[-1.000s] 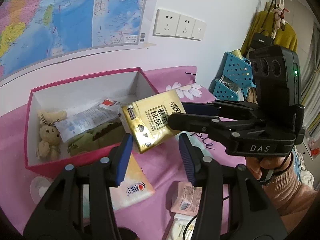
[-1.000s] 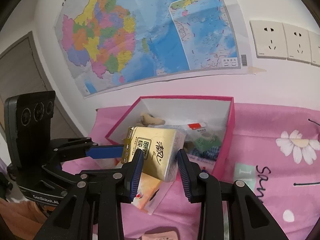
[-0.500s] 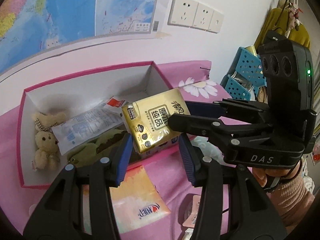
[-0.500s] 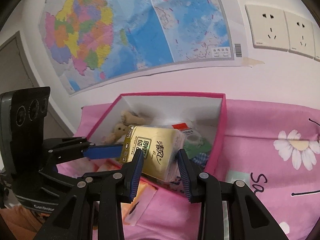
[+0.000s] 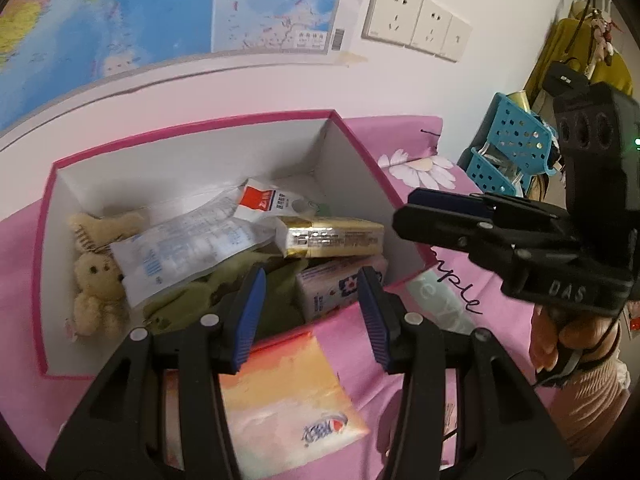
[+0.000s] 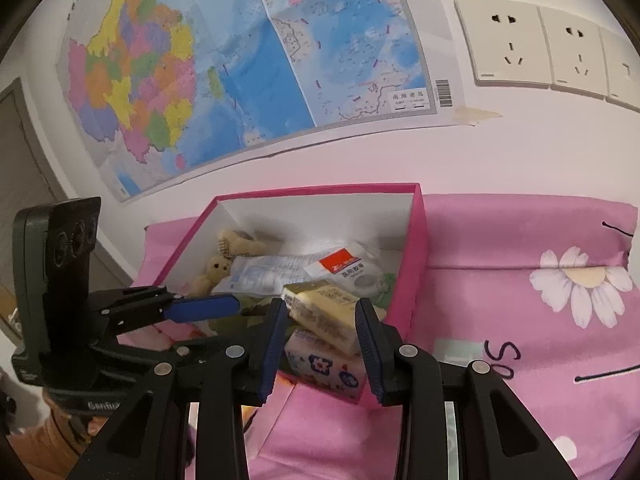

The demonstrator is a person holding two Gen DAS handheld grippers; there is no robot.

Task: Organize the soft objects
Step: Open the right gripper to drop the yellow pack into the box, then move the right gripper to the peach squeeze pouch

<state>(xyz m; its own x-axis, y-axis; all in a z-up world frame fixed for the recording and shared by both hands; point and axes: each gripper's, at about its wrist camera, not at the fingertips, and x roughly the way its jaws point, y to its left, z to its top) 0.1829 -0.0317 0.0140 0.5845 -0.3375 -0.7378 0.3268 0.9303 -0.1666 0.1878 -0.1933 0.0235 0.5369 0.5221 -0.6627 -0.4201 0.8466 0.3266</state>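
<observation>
Both your left hand-held gripper (image 5: 310, 314) and right hand-held gripper (image 6: 320, 344) stand apart, empty. The orange tissue pack (image 5: 288, 396) near the pink box (image 5: 44, 280) is light, squashy and slick; pinch it across its middle.

My left wrist camera sits behind my left gripper (image 5: 310, 316) and looks forward and downward along its fingers, close above the near rim of the box (image 5: 188, 130). The map (image 5: 160, 12) fills 11 to 12 o'clock, the sockets (image 5: 416, 36) lie at 1 o'clock, and my right gripper (image 5: 440, 216) enters from 3 o'clock.

My right wrist camera sits behind my right gripper (image 6: 320, 340) and faces the same wall, near the box (image 6: 416, 264) corner. My left gripper (image 6: 200, 306) enters from 9 o'clock; the sockets (image 6: 536, 52) lie at 2 o'clock.

Both views share the box interior, the map (image 6: 240, 60), the sockets and the pink cloth (image 6: 520, 240).
</observation>
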